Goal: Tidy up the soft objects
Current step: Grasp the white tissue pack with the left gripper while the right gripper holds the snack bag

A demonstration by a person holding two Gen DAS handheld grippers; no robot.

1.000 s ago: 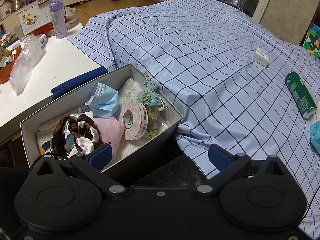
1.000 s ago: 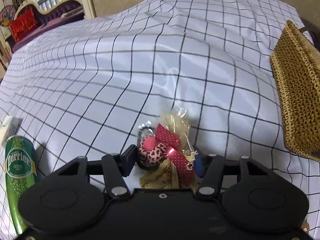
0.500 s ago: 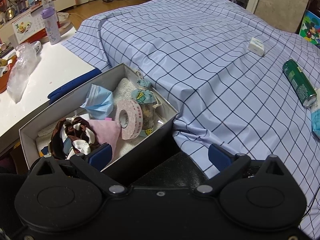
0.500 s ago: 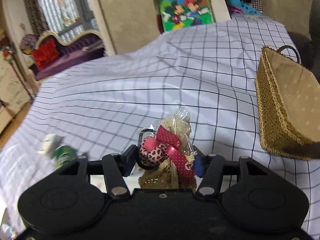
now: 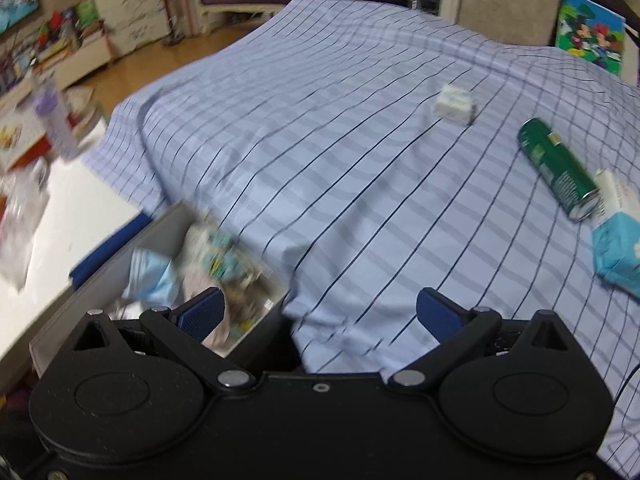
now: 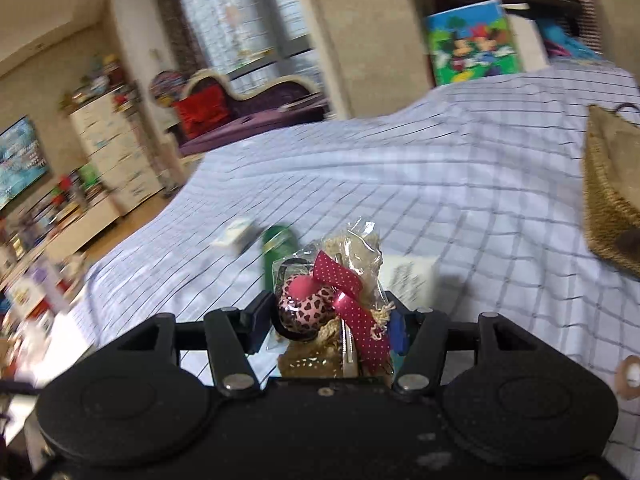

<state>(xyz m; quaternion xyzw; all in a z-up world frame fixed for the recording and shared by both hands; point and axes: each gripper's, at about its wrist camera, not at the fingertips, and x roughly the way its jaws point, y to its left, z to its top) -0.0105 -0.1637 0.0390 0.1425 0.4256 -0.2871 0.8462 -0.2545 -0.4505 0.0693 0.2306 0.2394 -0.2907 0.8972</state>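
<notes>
Crinkled clear cellophane wraps the small gift packet (image 6: 344, 304) — a pink leopard-print hair tie with a red dotted ribbon over gold-beige filling — and it sits pinched between the two dark pads of the right gripper (image 6: 330, 326), held up off the bed. The right gripper points forward and only gently downward, so its view takes in the far room as well as the checked blue-and-white bedsheet (image 6: 460, 200) below. Just past the packet lie a green drink can (image 6: 276, 246), a small white box (image 6: 236, 232) and a white pack whose print is too blurred to read. A woven straw basket (image 6: 612, 208) stands at the right edge.

The left gripper (image 5: 320, 312) tilts more steeply down, its blue-padded fingers (image 5: 202, 312) spread wide with nothing between them. It hovers over the near corner of an open grey cardboard box (image 5: 160, 232) beside the bed — inside it a light-blue face mask (image 5: 154, 276) and other blurred soft items. On the sheet beyond are the can, the box and a turquoise tissue pack (image 5: 620, 248).
</notes>
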